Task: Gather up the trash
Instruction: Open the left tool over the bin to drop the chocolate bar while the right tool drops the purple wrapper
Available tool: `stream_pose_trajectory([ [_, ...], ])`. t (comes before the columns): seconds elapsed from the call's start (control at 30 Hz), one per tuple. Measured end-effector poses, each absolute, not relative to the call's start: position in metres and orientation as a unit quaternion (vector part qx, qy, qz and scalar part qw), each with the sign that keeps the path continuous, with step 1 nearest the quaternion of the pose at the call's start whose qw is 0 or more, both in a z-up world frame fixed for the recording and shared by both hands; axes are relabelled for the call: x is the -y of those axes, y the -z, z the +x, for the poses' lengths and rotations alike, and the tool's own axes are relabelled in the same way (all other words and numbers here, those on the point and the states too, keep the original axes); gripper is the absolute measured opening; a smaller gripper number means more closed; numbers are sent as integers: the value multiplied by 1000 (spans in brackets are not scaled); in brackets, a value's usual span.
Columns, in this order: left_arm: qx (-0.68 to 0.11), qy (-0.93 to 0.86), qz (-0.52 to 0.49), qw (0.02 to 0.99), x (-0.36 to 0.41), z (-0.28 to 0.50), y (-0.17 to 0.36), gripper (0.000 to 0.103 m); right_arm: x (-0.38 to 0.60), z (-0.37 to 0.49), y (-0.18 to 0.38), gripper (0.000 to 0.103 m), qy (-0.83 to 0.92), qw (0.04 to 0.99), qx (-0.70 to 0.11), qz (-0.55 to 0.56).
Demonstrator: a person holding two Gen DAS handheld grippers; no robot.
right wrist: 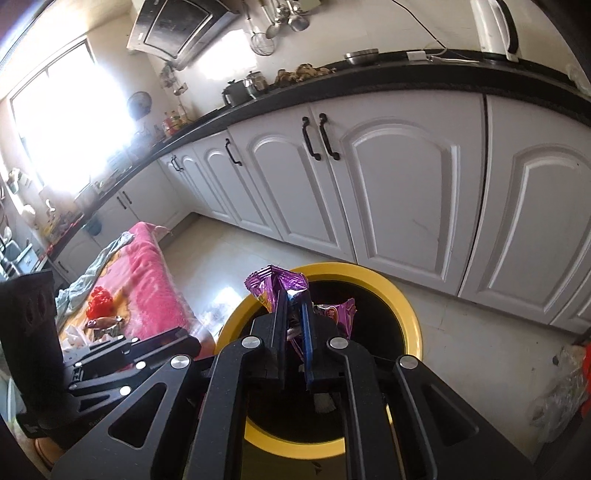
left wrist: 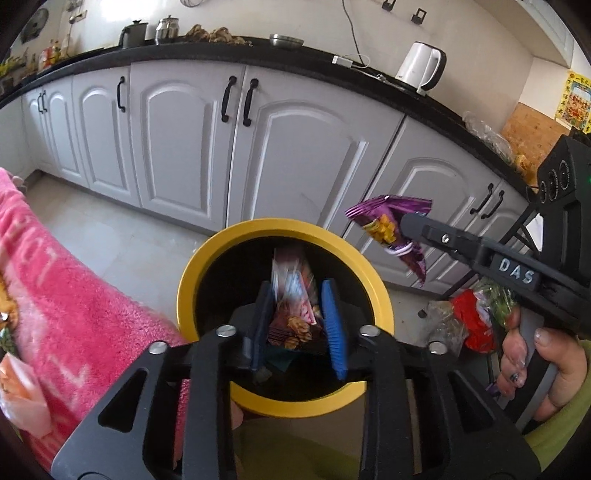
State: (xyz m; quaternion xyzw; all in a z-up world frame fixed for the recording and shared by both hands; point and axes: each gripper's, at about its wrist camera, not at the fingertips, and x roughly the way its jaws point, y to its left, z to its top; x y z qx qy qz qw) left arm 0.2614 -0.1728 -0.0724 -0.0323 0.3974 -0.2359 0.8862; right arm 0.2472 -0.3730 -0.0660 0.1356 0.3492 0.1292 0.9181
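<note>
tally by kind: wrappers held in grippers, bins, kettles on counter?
Wrappers held in grippers: 2 (brown wrapper, purple wrapper)
Yellow-rimmed bins: 1
Kettles on the counter: 3 (white kettle, dark kettle, steel kettle)
Total: 6

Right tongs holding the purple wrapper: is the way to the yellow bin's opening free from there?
Probably yes. The right tongs grip the purple wrapper beside the yellow bin; its mouth is uncovered, though the left tongs hang over it with a wrapper.
</note>
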Motion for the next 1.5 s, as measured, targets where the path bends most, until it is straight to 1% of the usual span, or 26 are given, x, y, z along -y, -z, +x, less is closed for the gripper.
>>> stream_pose_trajectory([
  [0.03, -398, 232, -32, 887, 171, 261, 73, 37, 373, 247, 66, 28, -125, 919, -347, 136],
  [0.07, -398, 230, -33, 887, 171, 261, 74, 39, 374, 246, 65, 32, -122, 921, -344, 137],
  [0.17, -396, 222, -40, 890, 165, 261, 72, 48, 371, 245, 63, 33, -123, 922, -342, 135],
  [0.23, -391, 215, -45, 894, 158, 258, 68, 59, 369, 243, 60, 39, -123, 924, -338, 131],
  [0.27, -388, 212, -47, 896, 155, 257, 66, 61, 366, 242, 58, 39, -126, 925, -336, 127],
  [0.33, -384, 202, -52, 900, 146, 255, 63, 72, 363, 241, 56, 41, -126, 927, -333, 120],
  [0.4, -380, 196, -61, 902, 138, 253, 59, 76, 359, 239, 55, 42, -128, 928, -332, 114],
  [0.43, -377, 193, -64, 903, 134, 252, 57, 82, 357, 238, 54, 44, -128, 928, -331, 113],
  [0.5, -371, 184, -68, 908, 125, 249, 53, 88, 354, 235, 52, 46, -130, 929, -328, 111],
  [0.57, -366, 179, -70, 911, 118, 246, 49, 88, 352, 234, 51, 47, -132, 930, -326, 106],
  [0.67, -359, 168, -79, 915, 106, 241, 44, 91, 349, 234, 52, 52, -128, 930, -328, 102],
  [0.97, -340, 138, -93, 925, 74, 225, 31, 92, 342, 229, 46, 53, -131, 932, -324, 95],
  [1.0, -339, 135, -95, 926, 70, 224, 30, 92, 338, 228, 44, 54, -131, 934, -321, 88],
  [1.07, -338, 132, -101, 927, 62, 222, 28, 92, 335, 227, 44, 64, -120, 937, -317, 78],
  [1.1, -336, 129, -105, 927, 58, 220, 27, 92, 334, 228, 45, 72, -112, 940, -315, 71],
  [1.13, -335, 128, -106, 927, 55, 219, 27, 92, 332, 230, 49, 76, -102, 943, -313, 58],
  [1.23, -331, 122, -111, 929, 46, 215, 25, 92, 325, 248, 83, 77, -82, 927, -366, 5],
  [1.27, -329, 120, -113, 930, 42, 212, 24, 92, 325, 253, 95, 77, -81, 922, -379, 4],
  [1.4, -326, 109, -116, 932, 29, 205, 24, 92, 326, 269, 145, 77, -92, 896, -433, 28],
  [1.5, -324, 100, -118, 933, 18, 198, 25, 92, 325, 268, 168, 77, -92, 881, -462, 49],
])
